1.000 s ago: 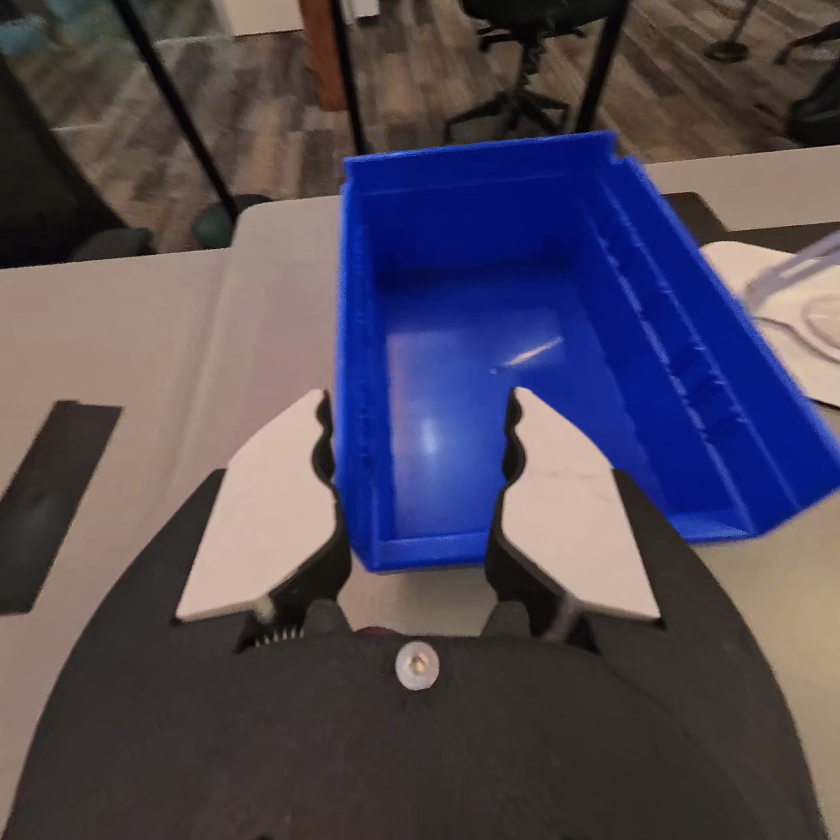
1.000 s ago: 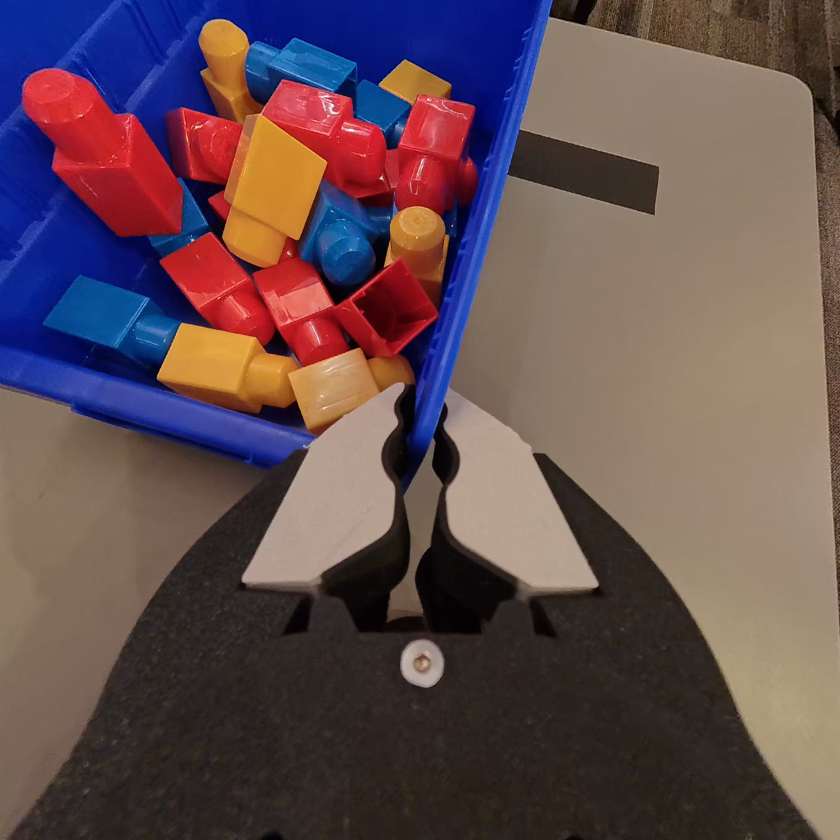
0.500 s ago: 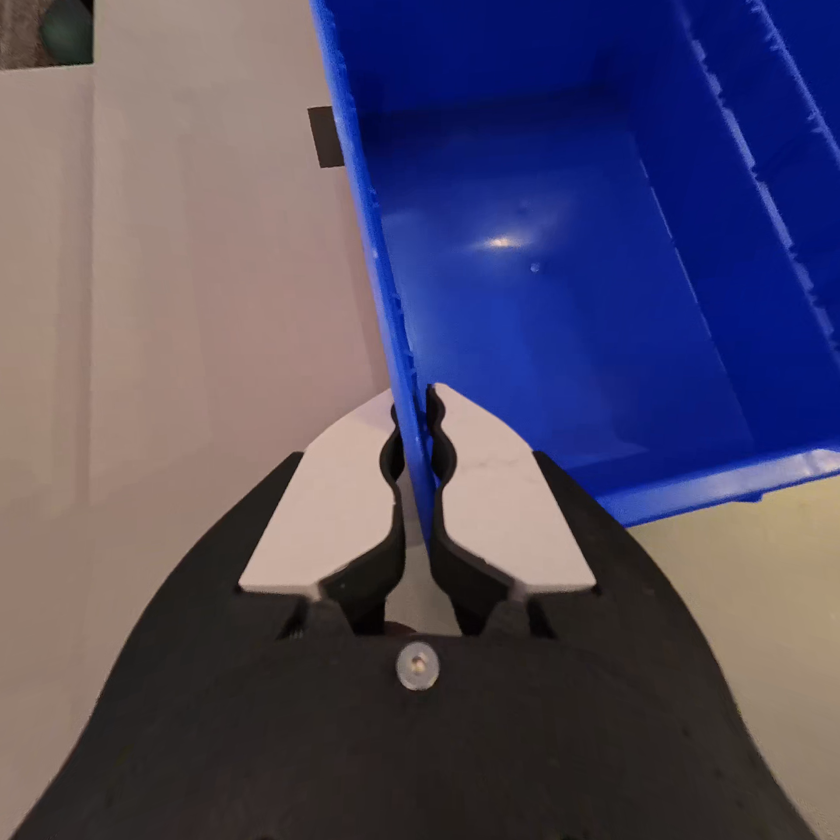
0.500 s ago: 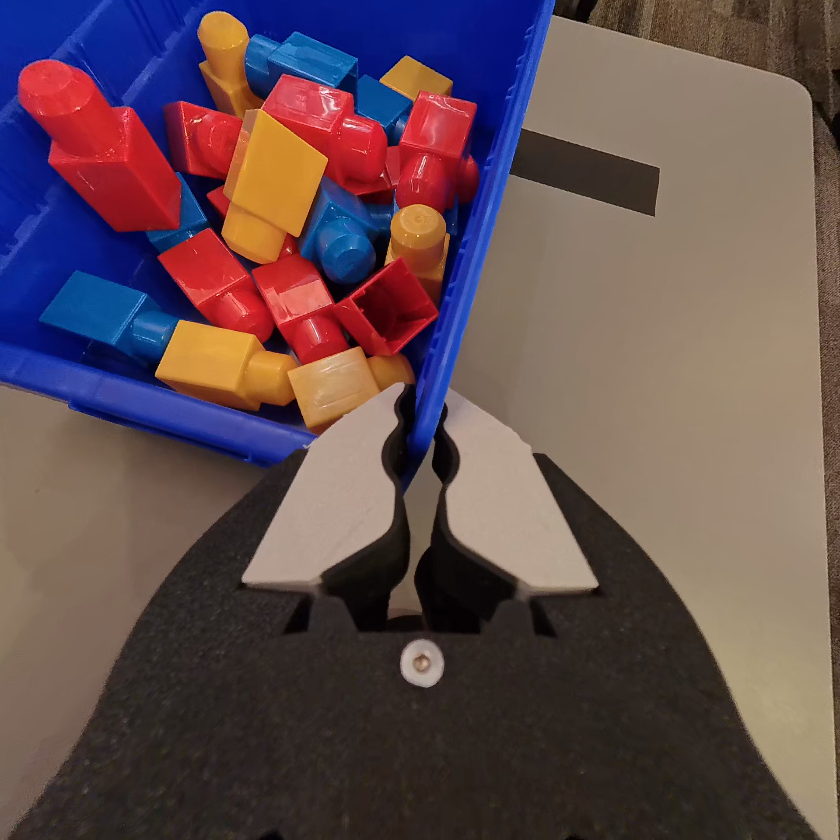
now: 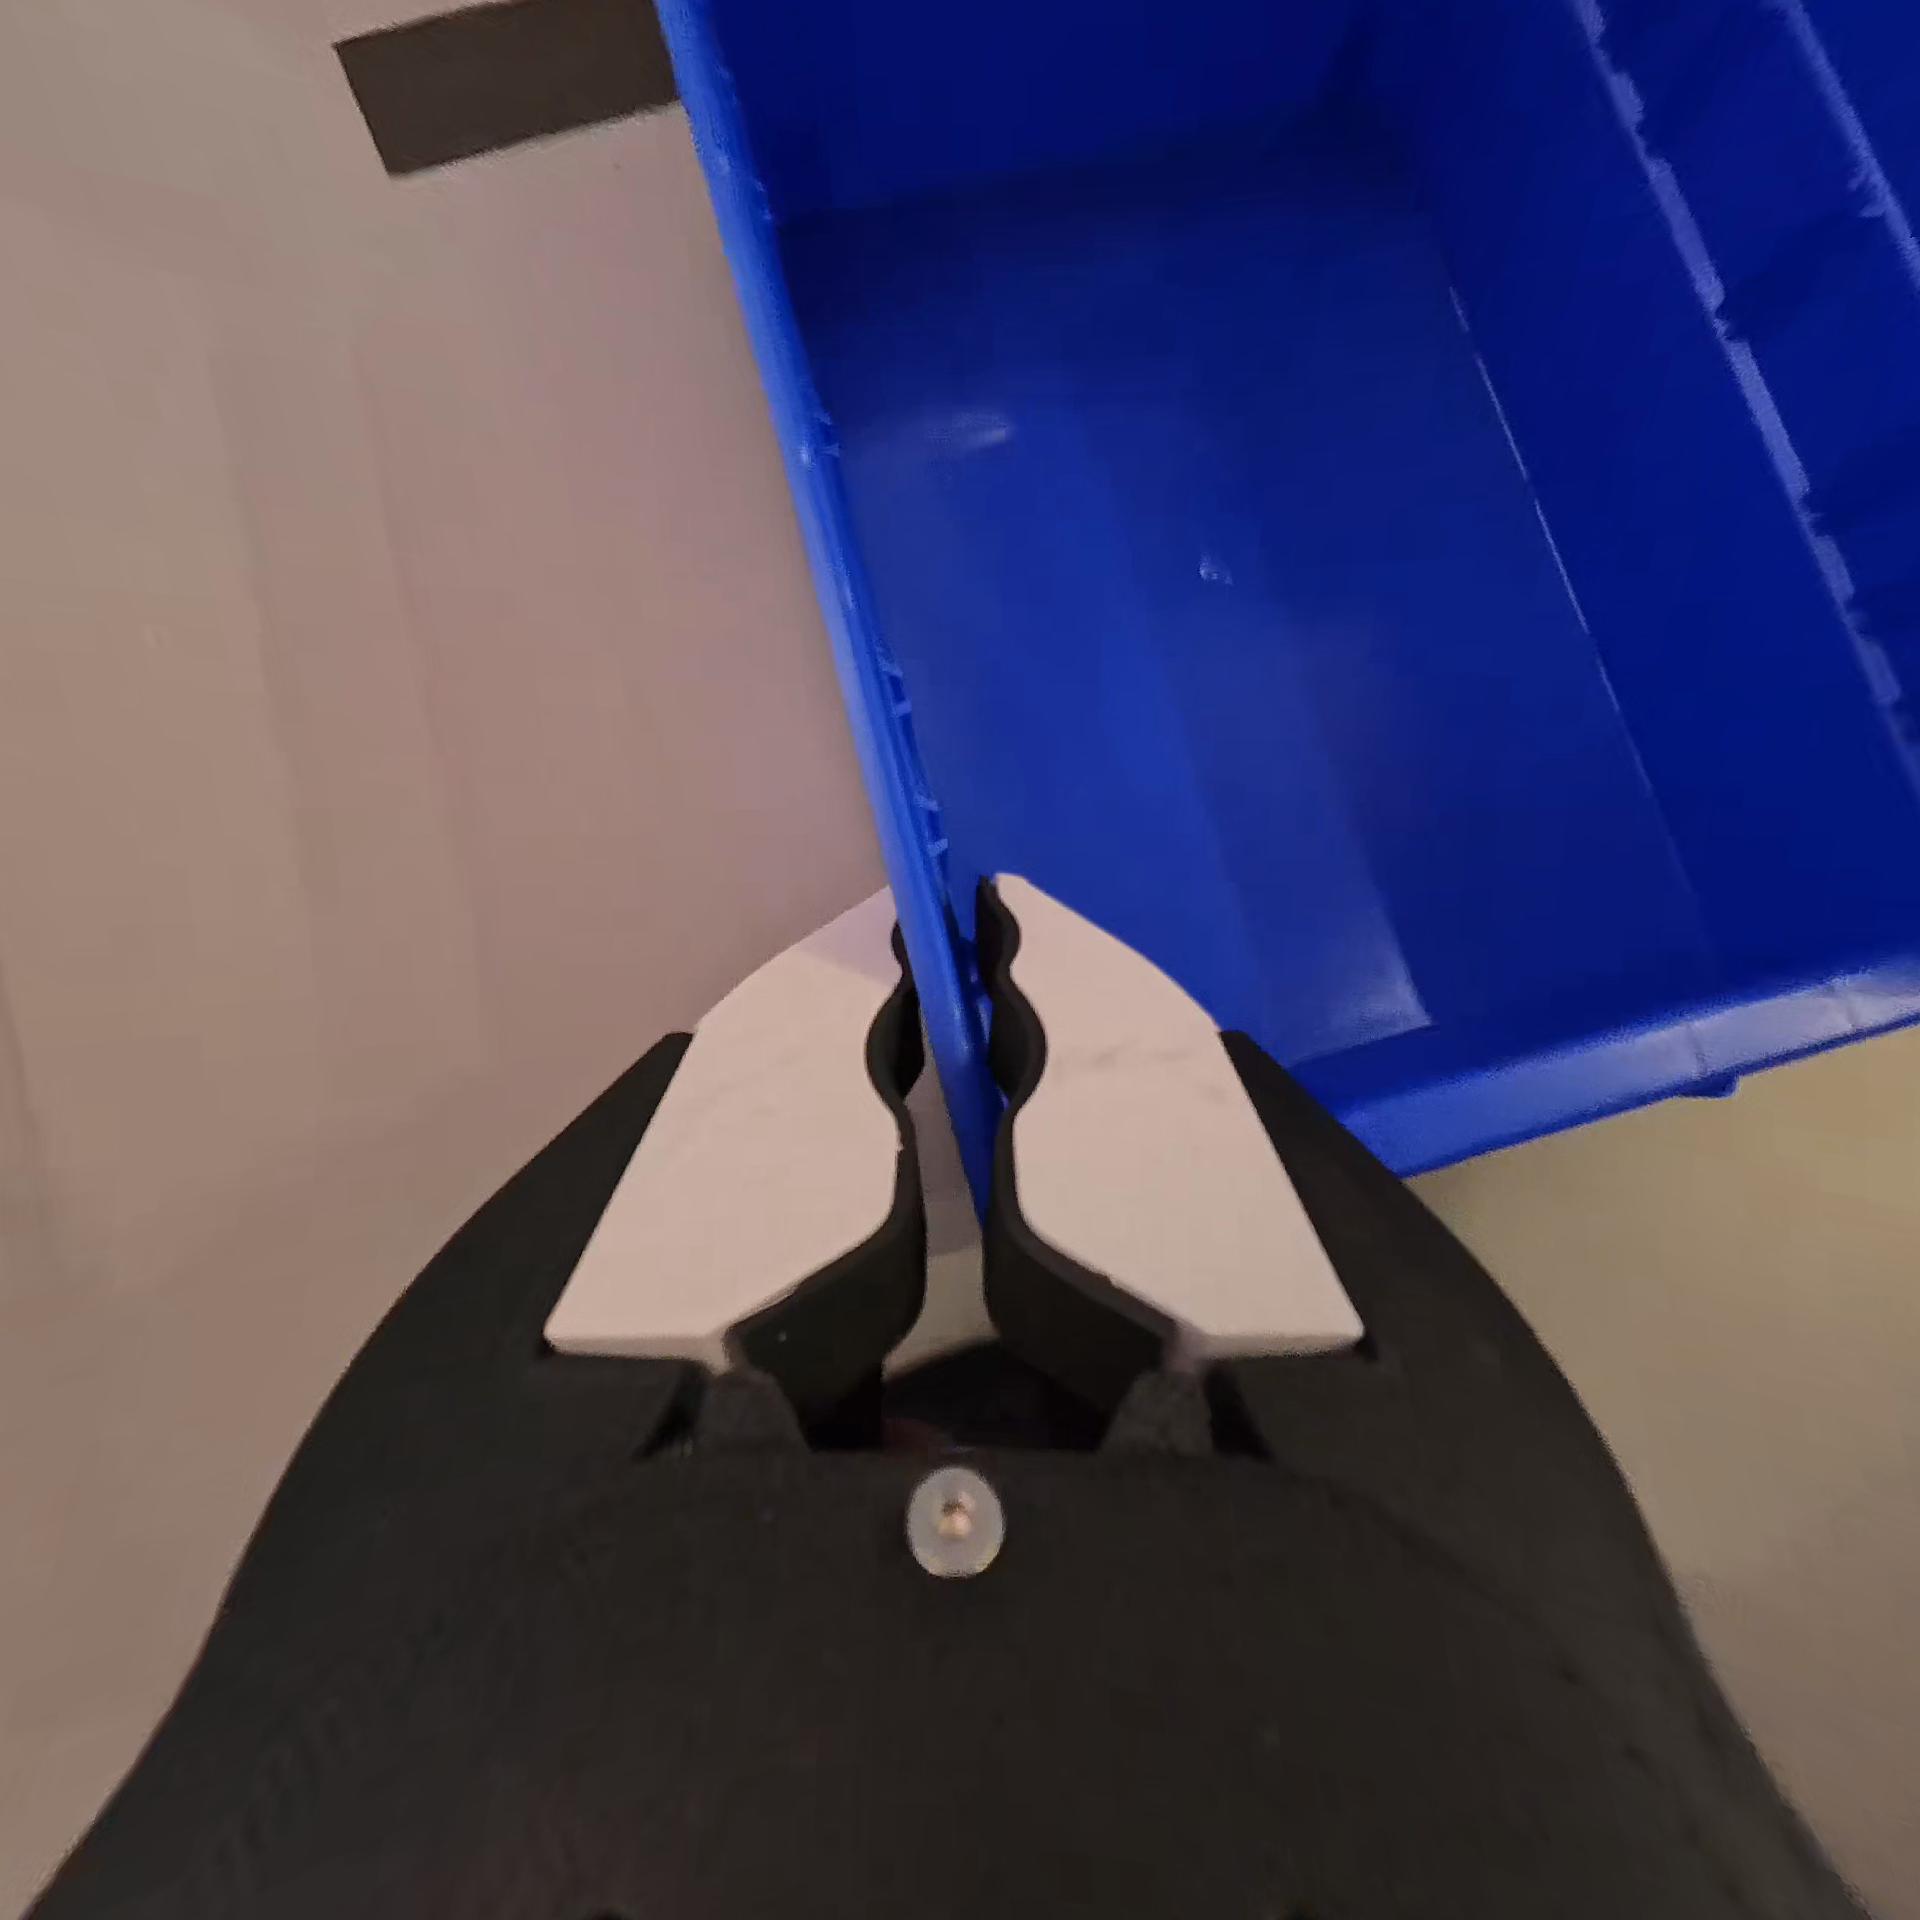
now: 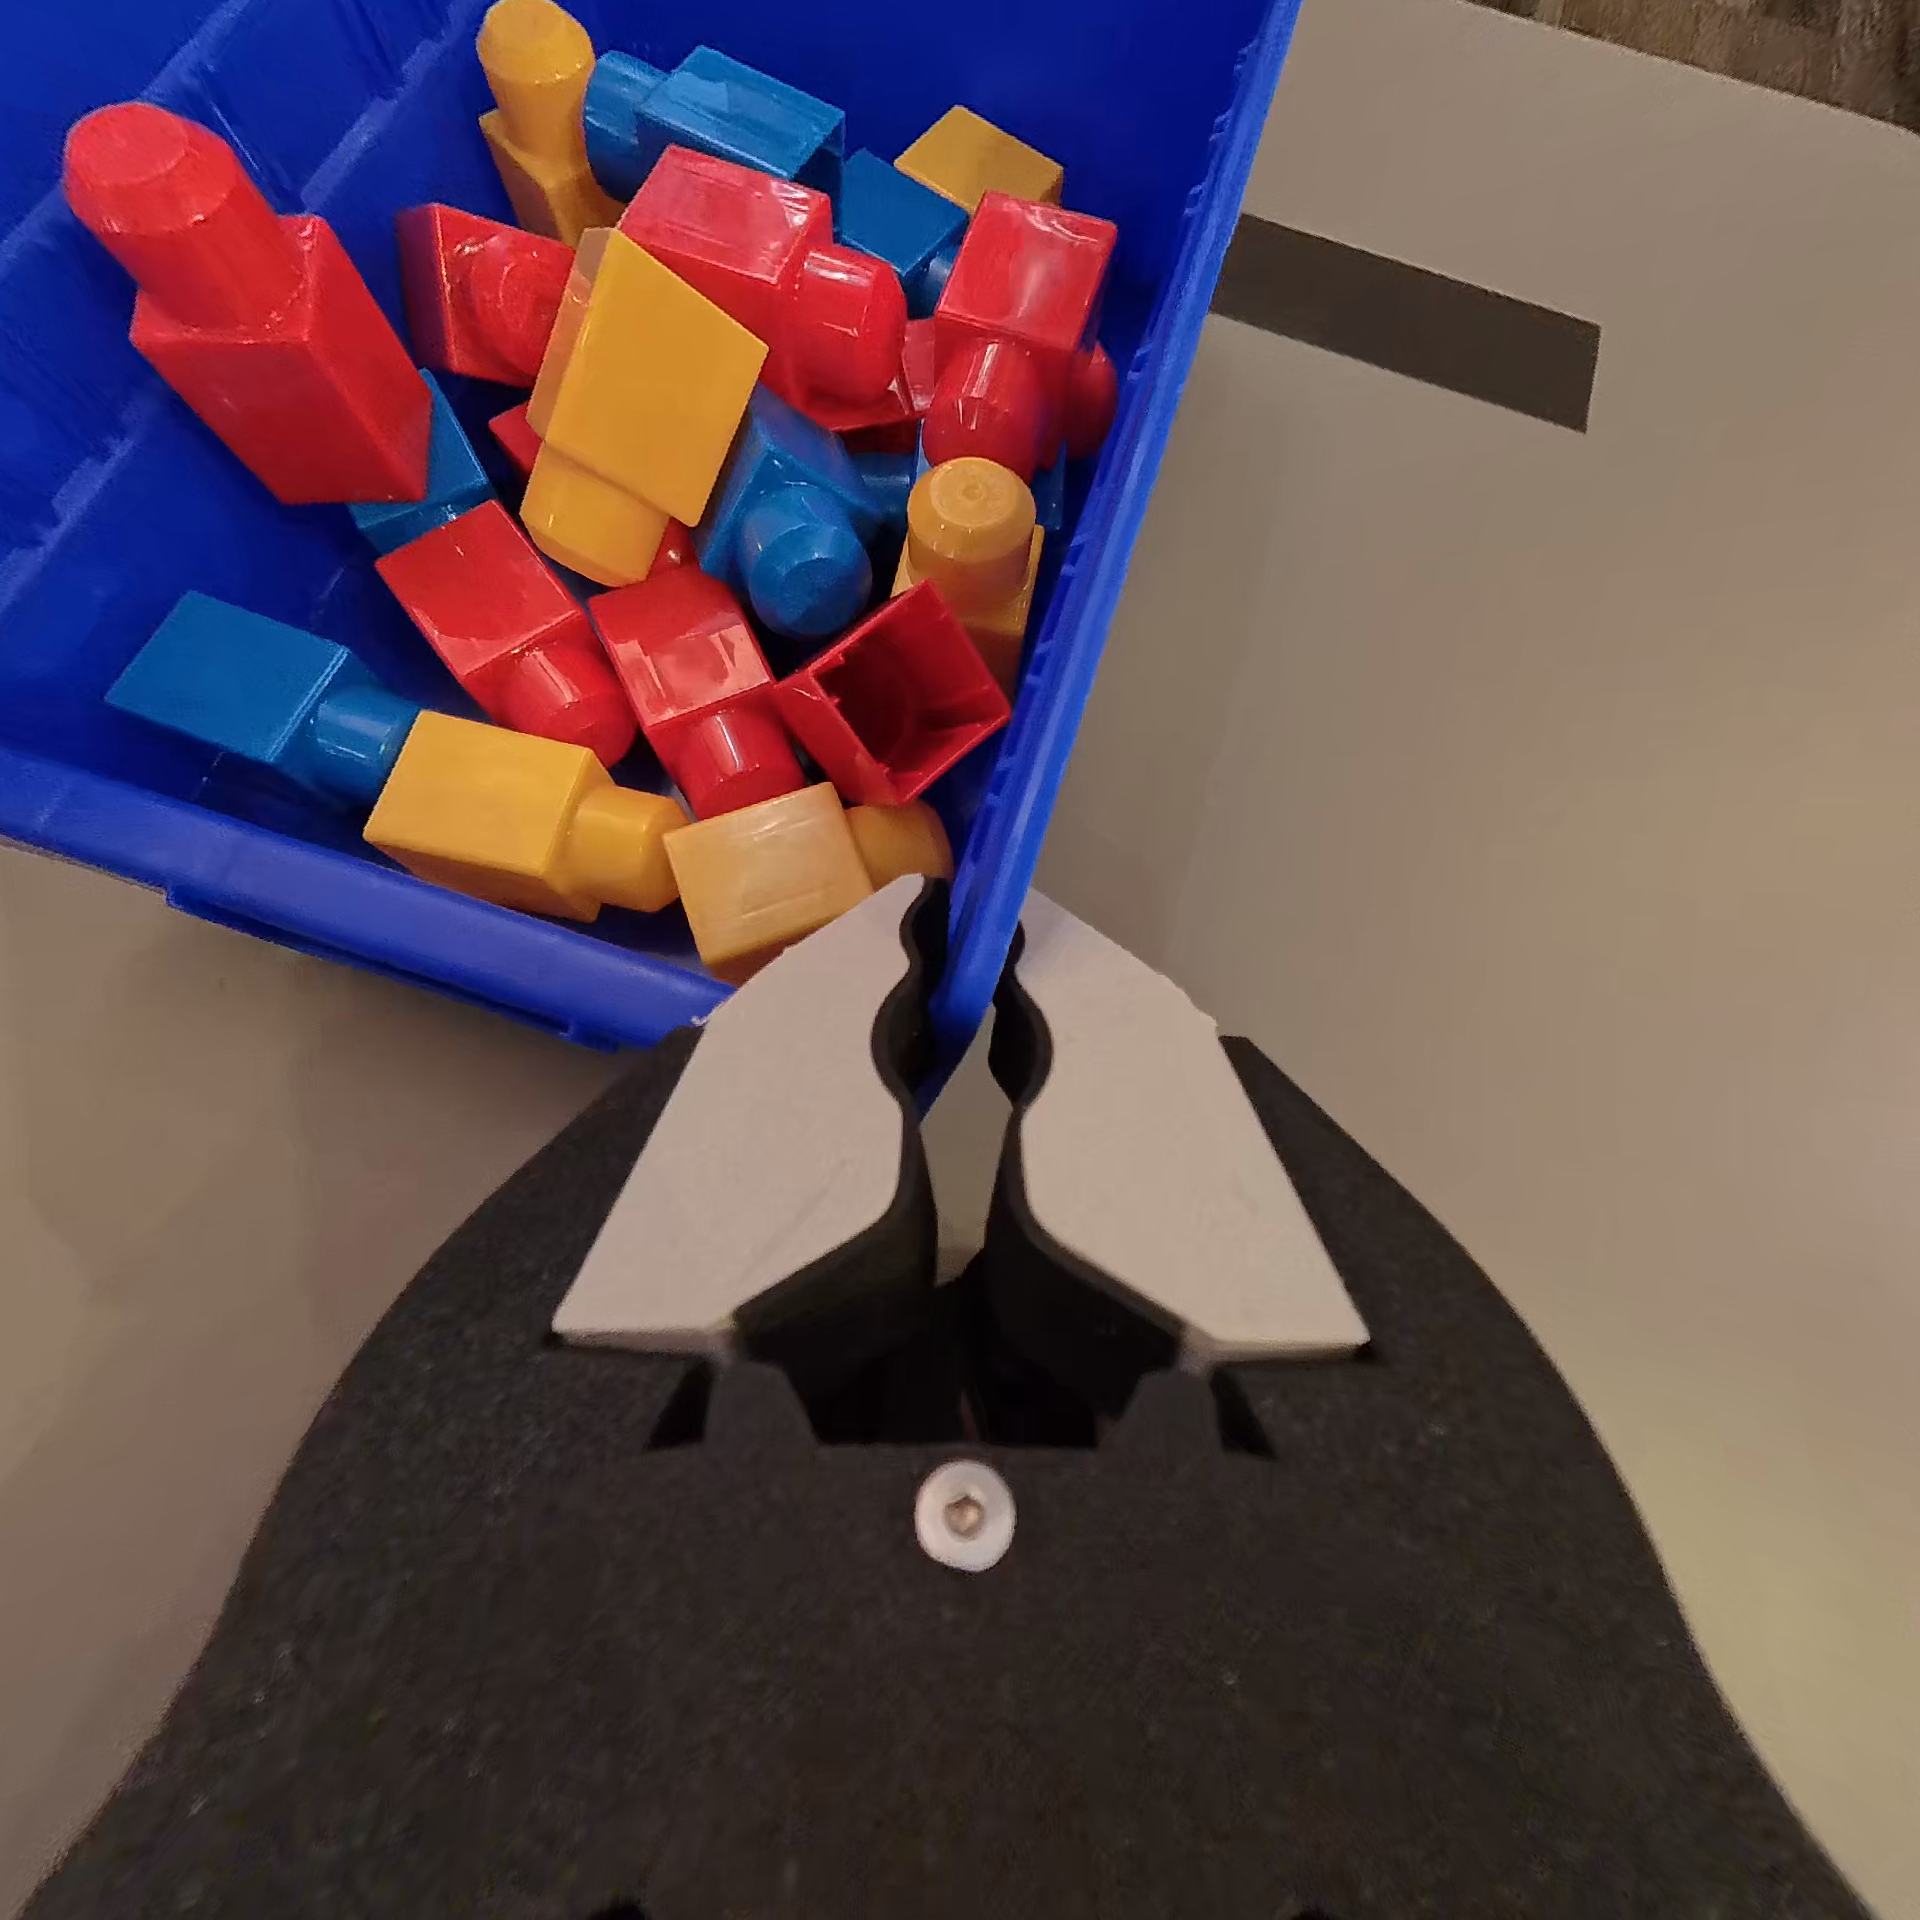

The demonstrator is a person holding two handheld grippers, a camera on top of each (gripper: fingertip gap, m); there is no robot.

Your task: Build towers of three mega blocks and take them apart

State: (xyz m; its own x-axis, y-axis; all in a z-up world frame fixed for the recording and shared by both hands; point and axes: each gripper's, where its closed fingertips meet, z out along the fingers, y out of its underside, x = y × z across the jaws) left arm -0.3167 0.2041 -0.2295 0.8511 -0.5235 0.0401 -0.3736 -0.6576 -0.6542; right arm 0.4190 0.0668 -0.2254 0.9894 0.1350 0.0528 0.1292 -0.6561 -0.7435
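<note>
Left gripper (image 5: pixel 940 920), seen in the left wrist view, has its two white fingers with black wavy pads pinching the left side wall of a blue rectangular plastic bin (image 5: pixel 1299 644) near that wall's near corner. One finger lies outside the wall, the other inside. The visible part of this bin's floor is bare and glossy. It stands on a pale grey table (image 5: pixel 364 675); a strip of black tape (image 5: pixel 499 88) lies on the table at the far left, beside the bin wall.

Right gripper (image 6: pixel 966 914), seen in the right wrist view, pinches the right side wall of a blue plastic bin (image 6: pixel 1091 582) near its near corner, one finger on each side. Red, yellow and blue plastic mega blocks (image 6: pixel 644 457) lie loosely heaped inside, none stacked into a tower. A second strip of black tape (image 6: pixel 1413 322) lies on the table to the far right.
</note>
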